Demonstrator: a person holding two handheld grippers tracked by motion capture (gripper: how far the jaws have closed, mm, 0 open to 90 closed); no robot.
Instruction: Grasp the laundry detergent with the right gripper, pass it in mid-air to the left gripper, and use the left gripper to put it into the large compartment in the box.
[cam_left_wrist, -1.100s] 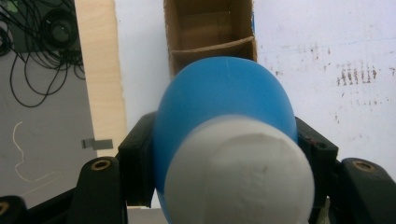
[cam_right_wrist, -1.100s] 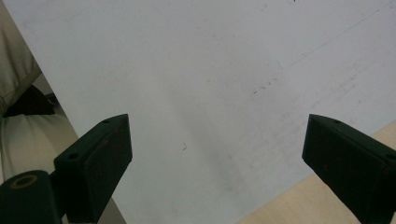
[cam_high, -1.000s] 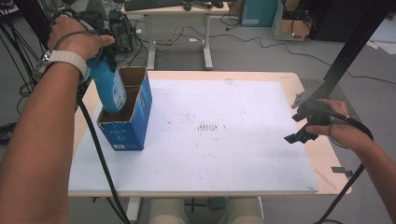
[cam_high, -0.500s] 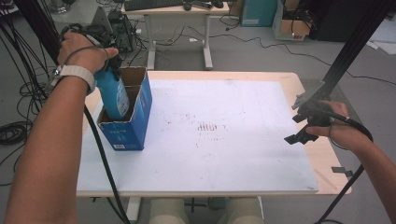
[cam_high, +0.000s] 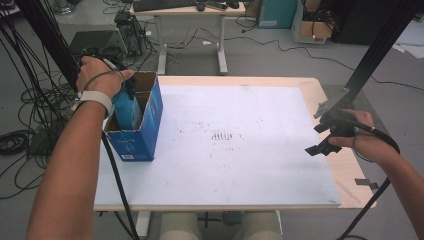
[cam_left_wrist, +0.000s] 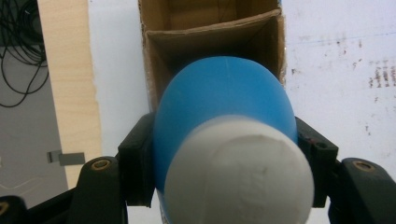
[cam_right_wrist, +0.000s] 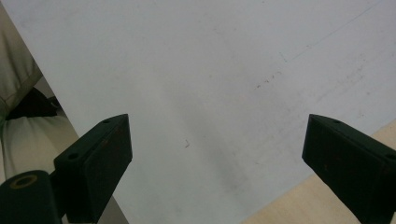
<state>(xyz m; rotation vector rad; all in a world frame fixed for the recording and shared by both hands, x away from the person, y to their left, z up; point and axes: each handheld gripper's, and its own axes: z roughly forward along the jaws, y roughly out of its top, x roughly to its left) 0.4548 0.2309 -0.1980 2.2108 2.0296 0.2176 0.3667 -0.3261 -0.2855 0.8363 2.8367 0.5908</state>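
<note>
The left claw (cam_left_wrist: 224, 154) has its two black jaws clamped on the sides of one blue bottle (cam_left_wrist: 224, 102) with a white cap (cam_left_wrist: 238, 172); the pads press against the blue body just below the cap, so the bottle fills the gap between them. From above, the left claw (cam_high: 125, 97) hangs over the one cardboard box (cam_high: 142, 135), blue on the outside and brown inside, and the bottle (cam_high: 127, 107) stands nearly upright with its lower part already down inside the box's near compartment. A cardboard divider (cam_left_wrist: 210, 30) splits the box into two compartments; the bottle sits in the one nearer the person, with the second one beyond it. The left hand (cam_high: 100, 75) wears a white wristband, and a black cable trails down from it past the box.

The box stands at the left edge of the white sheet (cam_high: 240, 150) that covers most of the one table (cam_high: 320, 90).

Well away from the box, at the right edge of the table, the right claw (cam_high: 325, 130) is held in the right hand (cam_high: 360, 140). Its jaws stand wide apart with nothing between them, over the bare white sheet (cam_right_wrist: 210, 93) near the wooden edge of the table (cam_right_wrist: 289, 205).
</note>
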